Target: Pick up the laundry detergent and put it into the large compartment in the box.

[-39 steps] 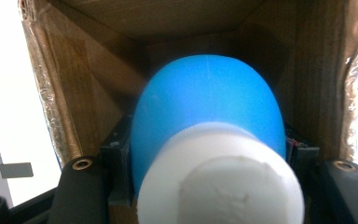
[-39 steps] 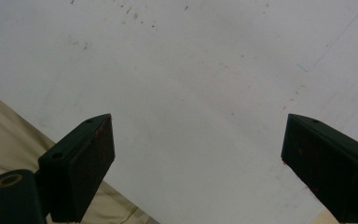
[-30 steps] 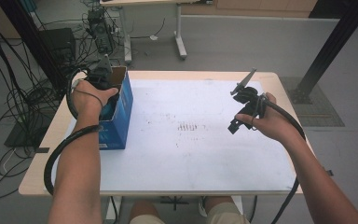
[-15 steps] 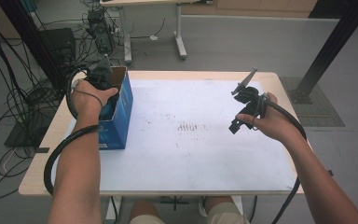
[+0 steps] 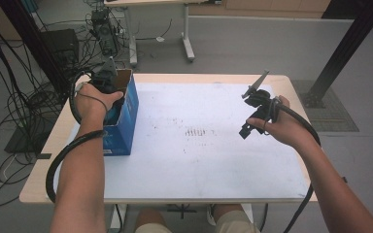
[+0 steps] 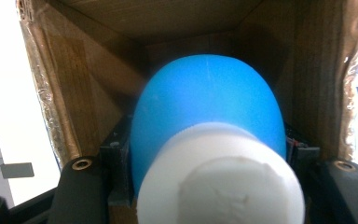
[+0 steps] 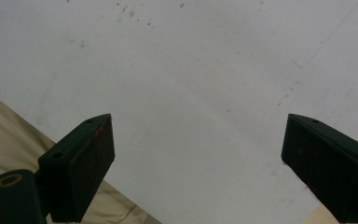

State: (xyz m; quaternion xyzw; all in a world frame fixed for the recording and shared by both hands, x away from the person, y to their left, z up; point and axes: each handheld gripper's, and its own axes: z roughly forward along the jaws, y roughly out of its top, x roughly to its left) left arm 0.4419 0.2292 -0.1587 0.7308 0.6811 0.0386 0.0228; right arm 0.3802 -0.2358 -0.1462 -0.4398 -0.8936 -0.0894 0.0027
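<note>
The blue bottle (image 6: 205, 112) with its white cap (image 6: 221, 179) sits between the jaws of my left claw (image 5: 108, 86), which is pinching it by its sides. It hangs inside the open cardboard box (image 6: 93, 70), cap end toward me, round blue body pointing down into the brown interior. I cannot tell whether the bottle touches the bottom of the box.

From the high view, the box (image 5: 126, 116) is blue on the outside and stands at the left edge of the table (image 5: 184, 165). My left hand (image 5: 94, 99) is over its opening, the cable looping down along my forearm.

My right claw (image 5: 245, 131) is well apart from all that, held above the right part of the white tabletop. Its jaws are spread wide with nothing between them, bare table (image 7: 191, 70) showing beyond.
</note>
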